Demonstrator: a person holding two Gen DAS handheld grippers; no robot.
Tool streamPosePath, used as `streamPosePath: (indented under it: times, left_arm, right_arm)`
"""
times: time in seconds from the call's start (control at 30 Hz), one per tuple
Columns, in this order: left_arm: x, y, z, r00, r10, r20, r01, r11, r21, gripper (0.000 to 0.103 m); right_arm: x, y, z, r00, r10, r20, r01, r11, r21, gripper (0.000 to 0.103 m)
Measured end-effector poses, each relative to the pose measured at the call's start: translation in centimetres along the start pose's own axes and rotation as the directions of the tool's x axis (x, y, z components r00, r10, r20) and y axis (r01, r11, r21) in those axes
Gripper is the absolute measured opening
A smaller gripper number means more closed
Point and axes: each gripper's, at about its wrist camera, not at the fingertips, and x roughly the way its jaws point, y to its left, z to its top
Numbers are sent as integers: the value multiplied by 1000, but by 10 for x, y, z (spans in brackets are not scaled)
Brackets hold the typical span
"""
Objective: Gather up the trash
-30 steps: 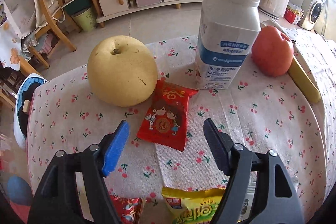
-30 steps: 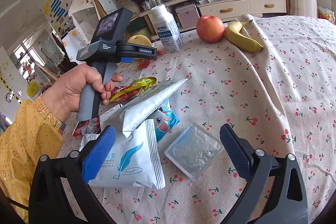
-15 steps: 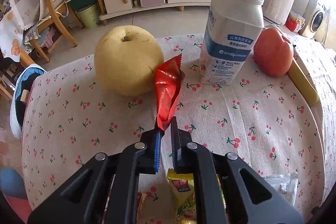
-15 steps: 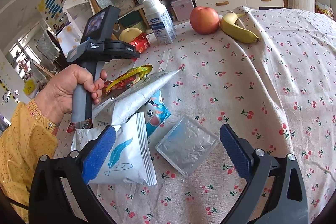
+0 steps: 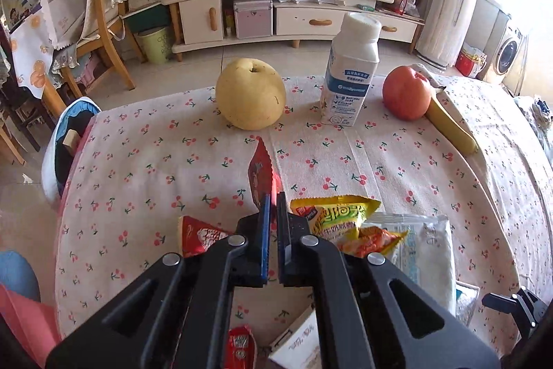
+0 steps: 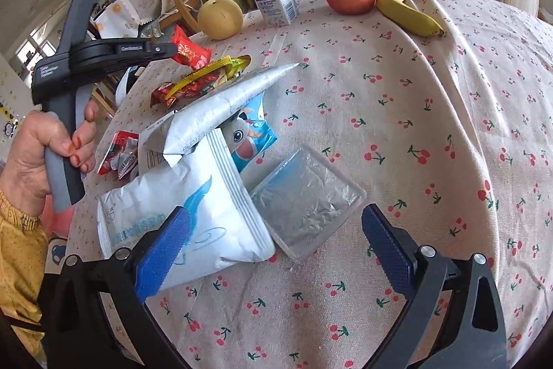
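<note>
A red wrapper (image 5: 260, 174) is pinched in the closed left hand-held gripper (image 5: 272, 196); the right hand-held gripper (image 6: 273, 230) is held wide open, empty, over a clear tray (image 6: 307, 201) on the counter (image 6: 432, 127)

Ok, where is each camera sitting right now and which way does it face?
Left wrist: rides the left gripper, looks across the table toward the pear and TV cabinet; its jaws pinch the red wrapper.
Right wrist: rides the right gripper, jaws open, over the white bag; the left hand shows.
Shared: pear, milk bottle, apple, banana.
</note>
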Motion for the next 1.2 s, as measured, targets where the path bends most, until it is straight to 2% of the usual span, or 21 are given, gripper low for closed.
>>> streamPosePath:
  times: [0.2, 0.43, 0.6, 0.67, 0.73, 0.83, 0.9, 0.93, 0.97, 1.03, 1.07, 1.13, 1.2]
  left_arm:
    - [-44, 9, -30, 998, -41, 43, 42, 999, -27, 4]
    - [-76, 13, -84, 992, -115, 48, 119, 989, -85, 4]
    - [-88, 28, -119, 985, -158, 71, 167, 975, -148, 4]
    - [-87, 33, -128, 985, -156, 74, 166, 973, -159, 4]
    - [-84, 41, -133, 990, -125, 73, 135, 980, -149, 5]
    - [-80, 58, -140, 993, -93, 70, 104, 979, -176, 11]
    - [-75, 72, -144, 994, -96, 57, 107, 968, -228, 22]
    - [-72, 79, -146, 994, -102, 49, 111, 959, -261, 34]
    - [-70, 85, -147, 992, -112, 48, 122, 949, -292, 40]
    - [-66, 94, -148, 988, -145, 53, 155, 921, -358, 46]
    - [-63, 97, -148, 986, -161, 53, 169, 906, -388, 53]
    - [-58, 100, -149, 980, -191, 54, 195, 878, -438, 61]
    - [-51, 100, -149, 979, -198, 48, 197, 866, -459, 62]
  right_arm:
    - [-4, 8, -2, 999, 29, 12, -29, 999, -21, 98]
    - [-13, 4, -3, 996, 85, 41, -86, 996, 33, 98]
    - [-21, 2, -14, 993, 96, 68, -103, 989, 103, 98]
    - [-29, 1, -20, 990, 104, 92, -116, 985, 128, 97]
    - [-34, 2, -29, 988, 113, 106, -128, 980, 151, 97]
    - [-35, 5, -44, 988, 117, 104, -135, 973, 187, 95]
    - [-30, 10, -51, 987, 133, 85, -148, 965, 217, 86]
    - [-26, 12, -53, 987, 141, 77, -155, 960, 232, 82]
    - [-22, 15, -55, 986, 148, 73, -162, 956, 245, 81]
    - [-15, 23, -56, 983, 169, 75, -183, 948, 260, 81]
    - [-12, 27, -56, 981, 181, 76, -195, 945, 261, 81]
    - [-9, 36, -56, 984, 154, 89, -172, 951, 256, 82]
    - [-5, 43, -53, 988, 119, 97, -140, 960, 241, 83]
